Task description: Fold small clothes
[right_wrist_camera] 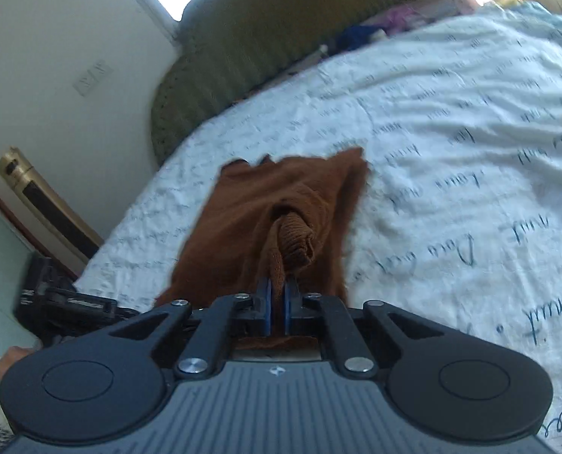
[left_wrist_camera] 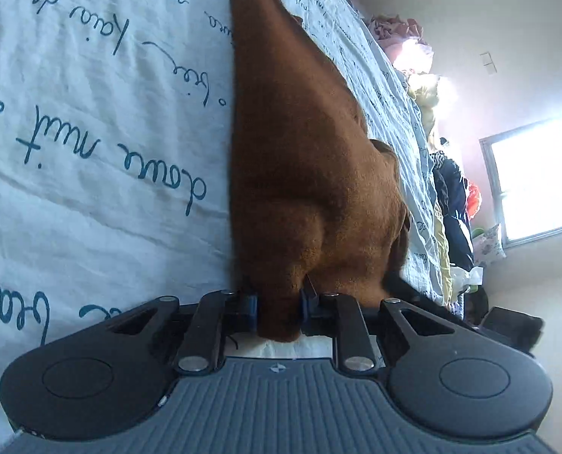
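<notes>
A small brown fuzzy garment (left_wrist_camera: 303,143) lies stretched across the white bed sheet (left_wrist_camera: 91,113) printed with blue script. My left gripper (left_wrist_camera: 279,302) is shut on one end of it, a thick bunch of cloth between the blue pads. In the right wrist view the same brown garment (right_wrist_camera: 250,219) lies on the sheet (right_wrist_camera: 451,132), and my right gripper (right_wrist_camera: 277,295) is shut on a bunched ribbed edge of it, lifted a little. The left gripper (right_wrist_camera: 65,302) shows at the lower left edge there.
Piled clothes (left_wrist_camera: 428,87) line the far side of the bed, with a window (left_wrist_camera: 538,174) beyond. In the right wrist view a green ribbed cushion (right_wrist_camera: 250,38) sits at the head of the bed, and a gold cylinder (right_wrist_camera: 42,200) stands by the wall at left.
</notes>
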`<state>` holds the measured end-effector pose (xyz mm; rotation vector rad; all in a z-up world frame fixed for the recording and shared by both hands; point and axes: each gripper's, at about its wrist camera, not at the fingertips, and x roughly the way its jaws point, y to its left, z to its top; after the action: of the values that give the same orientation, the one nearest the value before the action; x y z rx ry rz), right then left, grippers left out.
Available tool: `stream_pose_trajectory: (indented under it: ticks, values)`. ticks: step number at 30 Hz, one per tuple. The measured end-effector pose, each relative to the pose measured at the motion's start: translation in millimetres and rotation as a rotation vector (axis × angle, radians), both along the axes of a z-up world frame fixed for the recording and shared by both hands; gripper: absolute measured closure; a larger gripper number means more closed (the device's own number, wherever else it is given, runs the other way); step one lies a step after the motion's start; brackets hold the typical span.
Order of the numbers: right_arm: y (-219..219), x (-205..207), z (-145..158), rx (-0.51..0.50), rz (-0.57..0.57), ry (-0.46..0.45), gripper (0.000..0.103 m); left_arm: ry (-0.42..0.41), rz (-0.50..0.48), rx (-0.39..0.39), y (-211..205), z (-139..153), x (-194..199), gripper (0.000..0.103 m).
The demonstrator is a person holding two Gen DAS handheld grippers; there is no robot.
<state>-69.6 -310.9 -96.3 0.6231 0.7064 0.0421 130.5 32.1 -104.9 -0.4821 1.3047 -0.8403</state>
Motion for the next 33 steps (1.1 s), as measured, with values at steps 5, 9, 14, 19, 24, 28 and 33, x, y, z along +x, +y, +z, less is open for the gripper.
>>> stream_pose_trajectory:
  ticks: [5, 9, 14, 19, 24, 28, 33]
  values:
    - [-20, -21, 18, -0.055, -0.056, -0.092, 0.068, -0.117, -0.034, 0.081, 1, 29, -9, 0.066]
    - [-35, -10, 38, -0.058, -0.032, -0.181, 0.067, -0.268, -0.036, 0.100, -9, 73, -25, 0.041]
    - [-39, 45, 29, -0.005, 0.080, -0.219, 0.068, -0.434, -0.080, 0.106, -61, 101, -47, 0.000]
    - [-46, 94, -15, -0.139, 0.011, -0.061, 0.071, -0.423, -0.110, 0.118, -101, 78, -48, 0.001]
    - [-58, 74, 10, -0.133, -0.031, -0.112, 0.068, -0.538, -0.185, 0.248, -110, 49, -67, 0.001]
    - [-56, 67, 23, -0.035, 0.040, -0.209, 0.068, -0.577, -0.199, 0.271, -105, 47, -77, 0.000]
    - [-35, 108, -2, -0.077, 0.093, -0.075, 0.071, -0.600, -0.194, 0.281, -104, 48, -81, 0.000]
